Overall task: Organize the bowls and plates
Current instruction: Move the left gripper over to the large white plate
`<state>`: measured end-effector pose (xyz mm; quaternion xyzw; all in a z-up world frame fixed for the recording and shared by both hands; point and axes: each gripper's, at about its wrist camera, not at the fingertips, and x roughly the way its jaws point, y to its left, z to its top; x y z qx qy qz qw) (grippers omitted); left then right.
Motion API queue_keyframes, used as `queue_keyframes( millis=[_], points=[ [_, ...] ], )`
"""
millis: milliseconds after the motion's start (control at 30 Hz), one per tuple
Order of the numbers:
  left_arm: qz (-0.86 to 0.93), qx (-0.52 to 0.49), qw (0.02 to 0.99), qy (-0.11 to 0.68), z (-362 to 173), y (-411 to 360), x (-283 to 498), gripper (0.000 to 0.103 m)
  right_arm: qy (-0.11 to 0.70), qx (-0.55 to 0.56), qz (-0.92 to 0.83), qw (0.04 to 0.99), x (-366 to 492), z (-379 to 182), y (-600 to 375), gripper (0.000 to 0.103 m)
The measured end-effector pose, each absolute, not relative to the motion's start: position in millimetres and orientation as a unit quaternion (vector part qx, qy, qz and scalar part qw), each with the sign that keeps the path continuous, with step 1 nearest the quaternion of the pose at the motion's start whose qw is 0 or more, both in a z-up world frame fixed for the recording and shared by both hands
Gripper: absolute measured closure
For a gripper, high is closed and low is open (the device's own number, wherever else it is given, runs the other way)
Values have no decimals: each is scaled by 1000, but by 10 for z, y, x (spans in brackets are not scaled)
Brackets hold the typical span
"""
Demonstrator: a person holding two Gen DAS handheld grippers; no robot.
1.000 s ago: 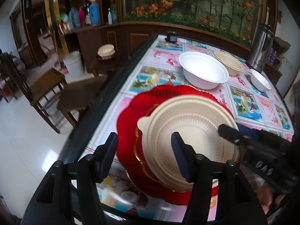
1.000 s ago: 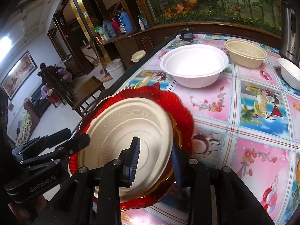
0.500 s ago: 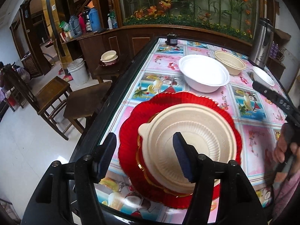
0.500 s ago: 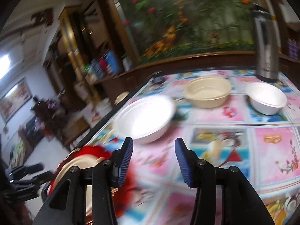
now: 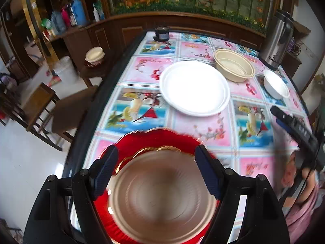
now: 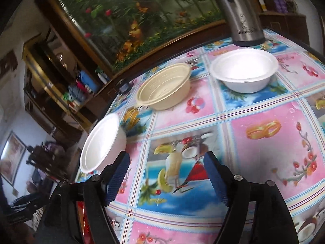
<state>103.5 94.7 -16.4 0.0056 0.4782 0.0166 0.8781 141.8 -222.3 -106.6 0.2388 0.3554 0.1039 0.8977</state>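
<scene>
Hovering above the beige plate [image 5: 160, 195], the left hand-held gripper [image 5: 156, 168] is opening.

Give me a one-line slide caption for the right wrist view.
Right gripper, jaws opening and empty, faces beige bowl and small white bowl on floral tablecloth.

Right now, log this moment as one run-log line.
left claw: opening, over beige plate on red plate | right claw: opening, empty | three bowls unstacked

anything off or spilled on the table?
Nothing stands out. Beige plate sits flat on the red plate; big white bowl, beige bowl and small white bowl stand upright, apart, no spills.
</scene>
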Motion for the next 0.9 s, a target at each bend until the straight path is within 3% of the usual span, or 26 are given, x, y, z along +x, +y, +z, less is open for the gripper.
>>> queue_keyframes(
  millis=[500, 767, 900],
  points=[
    [27, 14, 836, 547, -186, 709, 2079, 25, 367, 317, 192, 853, 1521, -1112, -2304, 6],
    [-19, -123, 799, 588, -364, 960, 2554, 25, 367, 345, 229, 833, 1524, -1142, -2271, 4],
    [-39, -142, 785, 602, -437, 919, 2627, 18, 347, 353, 238, 836, 1497, -1094, -2293, 2]
  ],
)
